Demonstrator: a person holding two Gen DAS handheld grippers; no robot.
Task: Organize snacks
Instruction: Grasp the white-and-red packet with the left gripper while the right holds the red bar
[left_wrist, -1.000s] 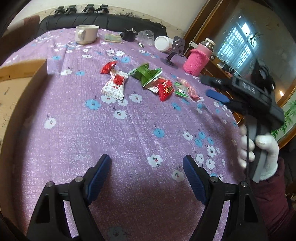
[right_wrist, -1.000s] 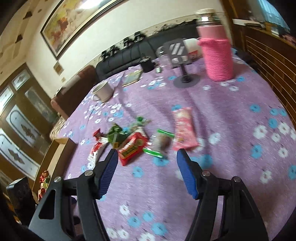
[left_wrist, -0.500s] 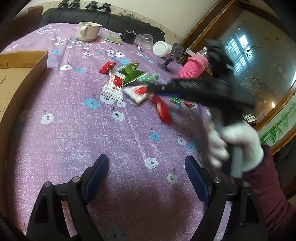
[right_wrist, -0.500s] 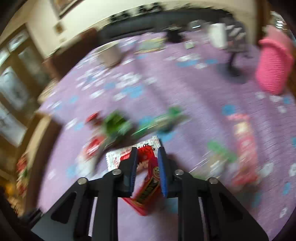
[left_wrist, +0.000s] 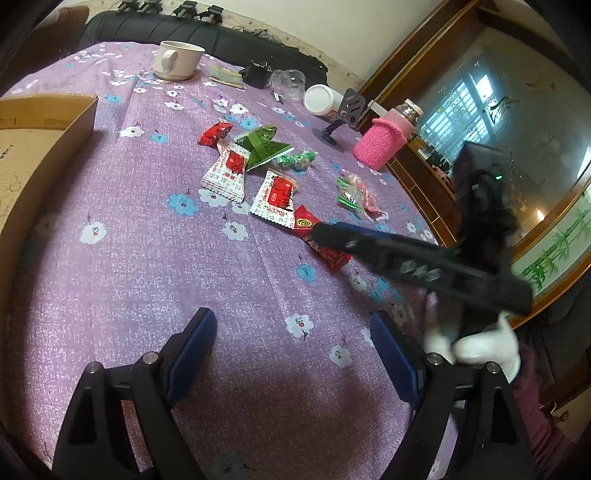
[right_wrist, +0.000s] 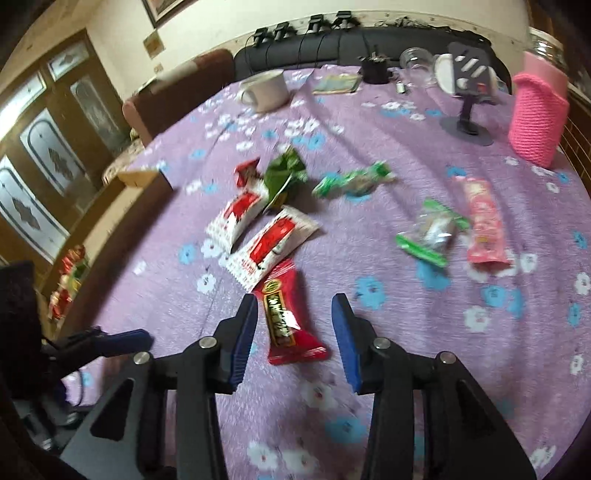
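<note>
The right gripper (right_wrist: 293, 332) tilts steeply down over the purple cloth (right_wrist: 388, 155), its jaws opening around a red packet (right_wrist: 286, 317) that lies flat on the cloth between the blue pads. A gap shows on both sides of the packet, so the pads do not press it. From the left wrist view the same tool reaches in from the right as a long dark bar, its tip over the red packet (left_wrist: 317, 240), gripped below by a white-gloved hand (left_wrist: 476, 339) with a dark red sleeve (left_wrist: 535, 413) behind; motion blur softens the hand, so the finger placement is hard to read.

The left gripper (left_wrist: 293, 339) hangs over bare cloth nearer the person, angled downward, jaws wide with nothing between them.

The other snacks lie loose in a cluster past the red packet: two white packets (right_wrist: 271, 242) with red panels, the nearer one just touching the red packet's top end, a green packet (right_wrist: 286, 173), a small red sweet (right_wrist: 247, 171), a green-ended wrapper (right_wrist: 352, 181), a clear one with green ends (right_wrist: 430, 230), and a pink packet (right_wrist: 484, 227) off to the right. A cardboard box (left_wrist: 40, 144) sits at the left edge of the table. At the far side stand a mug (left_wrist: 177, 59), a phone stand (left_wrist: 341, 118) and a pink-sleeved jar (left_wrist: 384, 142).
</note>
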